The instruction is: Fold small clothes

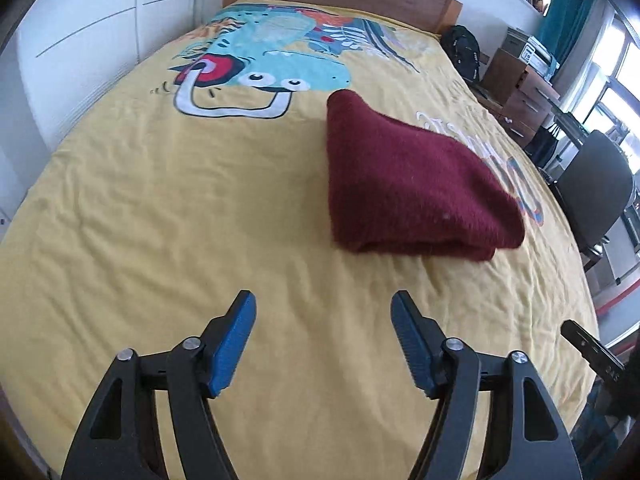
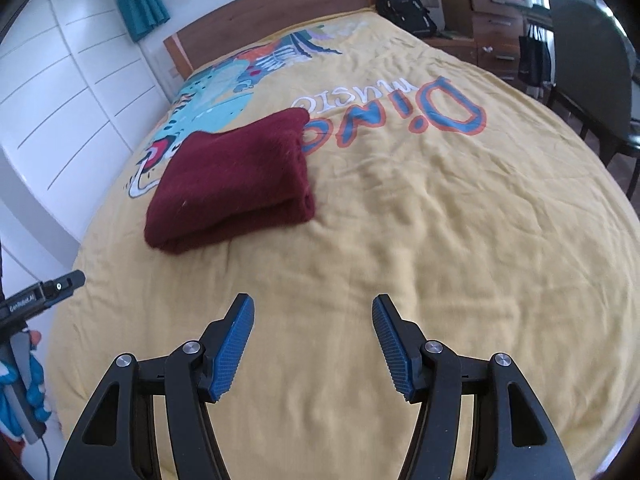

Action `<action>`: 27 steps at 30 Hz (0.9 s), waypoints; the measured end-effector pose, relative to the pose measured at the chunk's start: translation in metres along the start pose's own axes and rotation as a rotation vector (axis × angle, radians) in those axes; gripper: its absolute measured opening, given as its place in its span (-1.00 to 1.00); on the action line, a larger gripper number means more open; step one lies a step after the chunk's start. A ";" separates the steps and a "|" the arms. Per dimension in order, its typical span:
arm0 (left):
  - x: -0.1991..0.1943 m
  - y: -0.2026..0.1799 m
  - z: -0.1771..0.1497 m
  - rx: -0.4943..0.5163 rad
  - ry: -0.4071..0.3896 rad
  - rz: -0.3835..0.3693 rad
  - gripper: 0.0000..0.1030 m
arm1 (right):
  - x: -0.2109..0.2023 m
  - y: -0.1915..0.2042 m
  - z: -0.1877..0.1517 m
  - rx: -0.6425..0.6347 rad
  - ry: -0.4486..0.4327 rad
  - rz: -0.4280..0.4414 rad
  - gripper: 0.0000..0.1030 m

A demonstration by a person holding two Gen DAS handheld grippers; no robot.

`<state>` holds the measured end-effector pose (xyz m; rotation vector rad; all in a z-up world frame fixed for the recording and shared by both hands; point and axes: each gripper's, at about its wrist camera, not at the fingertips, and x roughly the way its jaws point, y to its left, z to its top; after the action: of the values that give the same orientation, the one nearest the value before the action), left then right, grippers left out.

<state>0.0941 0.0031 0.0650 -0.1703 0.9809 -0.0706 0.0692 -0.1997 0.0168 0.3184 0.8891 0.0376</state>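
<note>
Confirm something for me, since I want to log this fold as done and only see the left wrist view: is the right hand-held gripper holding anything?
Observer: No. The right hand-held gripper is open, with nothing between its pads and only the yellow bedspread below.
Operator: Is the right side of the folded burgundy garment tidy?
Observer: Its right edge looks even, layers stacked, nothing trailing out.
Operator: What is printed behind it?
Observer: The lettering reads "Dino music", upside down from here; the garment's far corner touches its end.
</note>
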 end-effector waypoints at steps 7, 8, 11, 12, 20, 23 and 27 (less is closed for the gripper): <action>-0.018 0.002 -0.034 0.014 -0.010 0.051 0.77 | -0.028 0.018 -0.040 -0.065 -0.036 -0.043 0.37; -0.020 0.003 -0.037 0.015 -0.010 0.054 0.78 | -0.032 0.021 -0.045 -0.074 -0.042 -0.050 0.40; -0.025 0.005 -0.049 0.022 -0.012 0.067 0.83 | -0.044 0.026 -0.057 -0.087 -0.062 -0.070 0.55; -0.027 0.006 -0.053 0.024 -0.013 0.070 0.88 | -0.047 0.026 -0.059 -0.089 -0.070 -0.076 0.56; -0.047 0.012 -0.089 0.063 -0.047 0.084 0.89 | -0.081 0.032 -0.079 -0.117 -0.154 -0.143 1.00; -0.057 0.014 -0.100 0.067 -0.065 0.080 0.89 | -0.091 0.037 -0.082 -0.132 -0.173 -0.145 1.00; -0.073 0.016 -0.105 0.057 -0.095 0.055 0.89 | -0.104 0.045 -0.084 -0.150 -0.205 -0.150 1.00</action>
<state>-0.0342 0.0167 0.0644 -0.0935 0.8875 -0.0394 -0.0563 -0.1519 0.0593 0.1123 0.6999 -0.0661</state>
